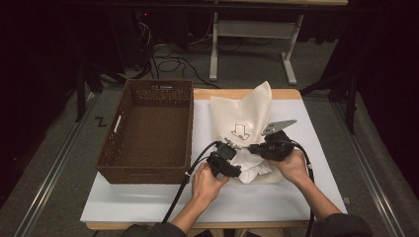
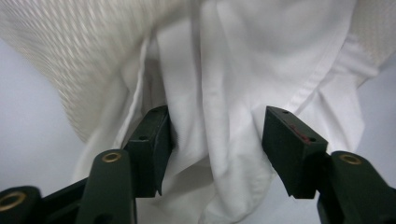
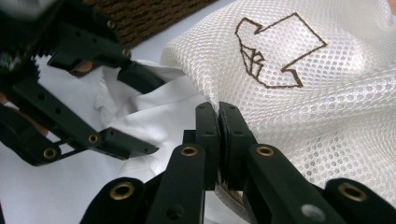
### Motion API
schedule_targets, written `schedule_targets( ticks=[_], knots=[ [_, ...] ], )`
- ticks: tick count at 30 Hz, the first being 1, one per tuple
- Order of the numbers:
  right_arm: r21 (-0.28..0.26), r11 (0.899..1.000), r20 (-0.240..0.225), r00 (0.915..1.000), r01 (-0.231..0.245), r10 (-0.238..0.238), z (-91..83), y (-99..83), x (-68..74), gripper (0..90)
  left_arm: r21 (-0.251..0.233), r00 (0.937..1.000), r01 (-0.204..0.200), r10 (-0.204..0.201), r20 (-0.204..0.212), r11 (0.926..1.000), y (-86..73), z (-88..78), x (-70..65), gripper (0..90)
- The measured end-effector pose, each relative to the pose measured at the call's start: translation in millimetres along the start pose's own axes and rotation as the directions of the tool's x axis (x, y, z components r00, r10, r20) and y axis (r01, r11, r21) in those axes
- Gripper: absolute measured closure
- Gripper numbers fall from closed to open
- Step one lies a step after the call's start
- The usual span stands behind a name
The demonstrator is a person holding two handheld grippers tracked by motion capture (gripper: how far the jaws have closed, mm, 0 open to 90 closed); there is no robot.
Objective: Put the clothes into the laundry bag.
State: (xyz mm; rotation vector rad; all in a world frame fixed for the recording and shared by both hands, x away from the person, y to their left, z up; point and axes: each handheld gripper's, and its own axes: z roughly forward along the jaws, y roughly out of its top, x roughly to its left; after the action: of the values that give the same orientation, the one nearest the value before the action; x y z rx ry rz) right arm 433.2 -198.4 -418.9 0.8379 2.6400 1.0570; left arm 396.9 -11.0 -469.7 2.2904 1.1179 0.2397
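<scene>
Mesh laundry bag (image 1: 245,116), cream w/ a brown arrow outline stitched on it, is seen lying on the white surface (image 1: 306,197), just right of the brown wicker basket (image 1: 148,131); bag and basket appear close but contact can't be told. A white garment (image 1: 254,168) is partly stuffed in at the bag's near end, the rest bunched out toward the person.

Right tongs (image 3: 218,140) are clenched on the bag's mesh edge; in the right gripper view the jaws are pressed together w/ fabric pinched between them, arrow mark just above. In the high view the right tongs (image 1: 269,148) are held at the bag's near-right edge by the right hand (image 1: 294,165), grey plate on top.

Left tongs (image 2: 215,149) are released: jaws stand apart, garment folds hang between them, pads not pressing. The left jaw is seen right at a fold, the right jaw just beside the cloth. In the high view the left tongs (image 1: 228,160) are held by the left hand (image 1: 207,182) at the garment's near-left side, cable trailing off the surface's front.
</scene>
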Motion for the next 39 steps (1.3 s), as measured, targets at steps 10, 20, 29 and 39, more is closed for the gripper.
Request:
schedule_targets(
  ticks=[10,20,29,39],
  knots=[
    [0.015,1.0,0.004,1.0,-0.004,0.004,2.7,-3.3,-1.6,88.7,0.026,0.9973,0.025,-0.027,0.068,0.9994,1.2,17.1,1.6,82.4],
    [-0.019,1.0,-0.023,0.9995,0.02,-0.02,-5.2,9.4,5.9,88.9,-0.124,0.9823,0.13,-0.111,0.151,0.9837,25.9,0.6,16.5,83.8],
    [-0.015,1.0,-0.031,0.9995,0.011,-0.011,-1.5,6.9,7.3,88.8,-0.181,0.9861,0.156,-0.143,0.085,0.971,34.0,16.4,21.3,80.8],
    [-0.009,1.0,-0.005,0.9999,-0.01,0.01,-0.2,1.1,0.5,88.7,-0.125,0.998,0.061,-0.058,0.024,0.9903,20.0,-3.4,14.1,50.8]
  ],
)
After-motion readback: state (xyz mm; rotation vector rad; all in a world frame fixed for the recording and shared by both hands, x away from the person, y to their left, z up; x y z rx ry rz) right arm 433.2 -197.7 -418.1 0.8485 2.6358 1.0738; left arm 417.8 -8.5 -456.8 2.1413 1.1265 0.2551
